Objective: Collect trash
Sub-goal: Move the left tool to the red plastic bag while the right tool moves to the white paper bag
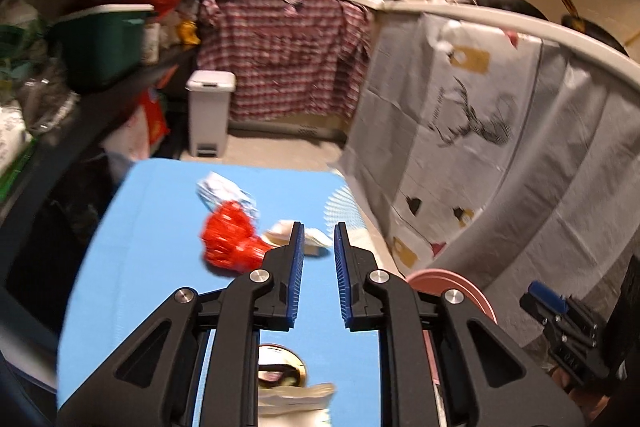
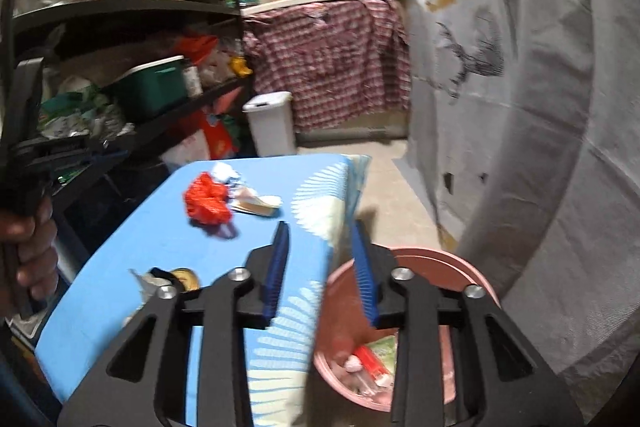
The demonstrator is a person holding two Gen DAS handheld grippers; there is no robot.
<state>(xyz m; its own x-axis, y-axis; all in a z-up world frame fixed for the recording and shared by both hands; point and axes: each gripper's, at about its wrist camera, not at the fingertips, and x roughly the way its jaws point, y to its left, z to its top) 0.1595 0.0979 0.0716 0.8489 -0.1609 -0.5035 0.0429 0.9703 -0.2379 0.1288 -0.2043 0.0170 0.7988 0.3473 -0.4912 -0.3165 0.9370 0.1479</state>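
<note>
Some wrappers already lie in my pink bin [image 2: 484, 279], right of the blue desk [image 2: 132, 267]. Left on the desk: a red crumpled bag [image 1: 232, 241] with pale scraps far, a gold tape roll [image 2: 186, 279] near. Left gripper [image 1: 319, 259] and right gripper [image 2: 320, 267]: jaws apart, empty. Blur hides the bin's contents.

A smooth matt blue cloth covers the table [image 2: 132, 247], its corner printed with a pale fan pattern. At the cloth's far end lie a glossy, crinkled red plastic wrapper [image 2: 208, 203] and crumpled white paper [image 1: 224, 189]. Beside the table stands a smooth pink plastic bucket [image 2: 486, 291]. The left gripper [image 1: 319, 241] and right gripper [image 2: 320, 239] show matt black plastic arms, ribbed blue pads and shiny metal pins.
</note>
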